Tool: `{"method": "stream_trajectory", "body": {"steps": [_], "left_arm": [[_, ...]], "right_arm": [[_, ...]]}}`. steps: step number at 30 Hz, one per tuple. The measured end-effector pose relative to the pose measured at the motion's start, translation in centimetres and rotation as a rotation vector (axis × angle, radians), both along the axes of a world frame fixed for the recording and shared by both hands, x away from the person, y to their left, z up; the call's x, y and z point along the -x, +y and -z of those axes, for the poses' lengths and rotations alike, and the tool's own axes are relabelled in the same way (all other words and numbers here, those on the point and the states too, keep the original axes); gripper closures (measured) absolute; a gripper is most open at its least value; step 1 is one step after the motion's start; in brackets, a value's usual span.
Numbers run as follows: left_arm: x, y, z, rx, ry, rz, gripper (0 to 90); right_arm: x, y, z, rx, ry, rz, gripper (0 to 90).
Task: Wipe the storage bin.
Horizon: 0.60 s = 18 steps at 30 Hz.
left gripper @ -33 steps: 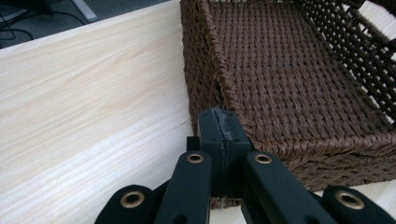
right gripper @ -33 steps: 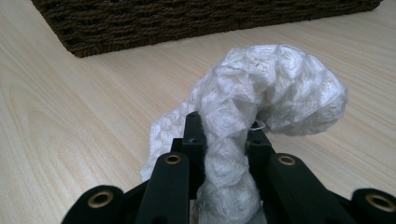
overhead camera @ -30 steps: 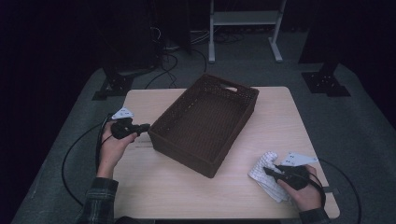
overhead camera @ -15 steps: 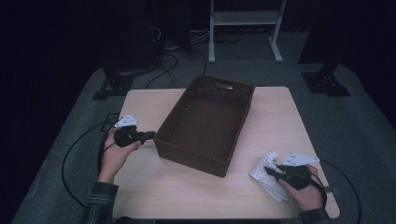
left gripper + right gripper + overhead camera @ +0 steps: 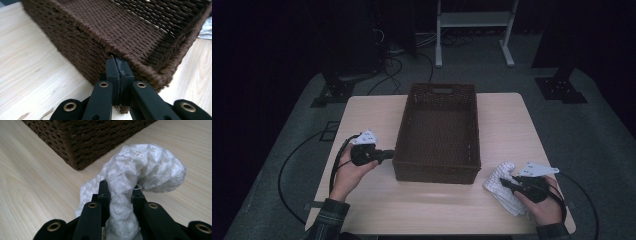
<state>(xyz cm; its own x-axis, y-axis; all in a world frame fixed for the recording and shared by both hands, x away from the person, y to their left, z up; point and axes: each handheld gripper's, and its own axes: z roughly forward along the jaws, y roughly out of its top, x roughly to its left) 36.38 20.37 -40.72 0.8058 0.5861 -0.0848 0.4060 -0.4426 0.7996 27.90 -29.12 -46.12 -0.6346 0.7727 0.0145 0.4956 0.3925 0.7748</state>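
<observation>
Dark flooring is surrounding the pale worktop (image 5: 377, 120), where an empty wicker basket (image 5: 438, 131) is sitting; left gripper (image 5: 388, 155) fingers are pinching its near-left rim, while right gripper (image 5: 503, 183) fingers are squeezing a white cloth (image 5: 502, 187) right of the basket.

My left gripper (image 5: 388, 155) sits at the basket's (image 5: 439, 167) near-left corner, its 2 jaws pressed together on the rim. My right gripper (image 5: 507, 183), near-right of it, clamps white cloth (image 5: 501, 184).
</observation>
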Motion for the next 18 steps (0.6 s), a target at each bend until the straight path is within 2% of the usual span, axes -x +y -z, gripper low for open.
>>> {"method": "stream_trajectory", "body": {"steps": [1, 6, 10, 18], "left_arm": [[0.1, -0.6, 0.1, -0.001, 0.003, 0.017, 89.2], [0.4, -1.6, 0.1, -0.001, 0.002, 0.043, 88.9], [0.7, -2.8, 0.3, 0.014, 0.001, 0.072, 88.7], [0.9, -4.6, 0.3, 0.022, -0.005, 0.103, 88.6]], "right_arm": [[0.0, -0.1, 0.0, -0.002, 0.004, -0.001, 75.9], [0.2, -0.2, 0.0, 0.002, 0.010, 0.004, 75.8], [0.5, -0.4, 0.1, 0.005, 0.009, 0.009, 75.8], [0.6, -0.7, 0.2, 0.000, 0.011, 0.009, 75.8]]}}
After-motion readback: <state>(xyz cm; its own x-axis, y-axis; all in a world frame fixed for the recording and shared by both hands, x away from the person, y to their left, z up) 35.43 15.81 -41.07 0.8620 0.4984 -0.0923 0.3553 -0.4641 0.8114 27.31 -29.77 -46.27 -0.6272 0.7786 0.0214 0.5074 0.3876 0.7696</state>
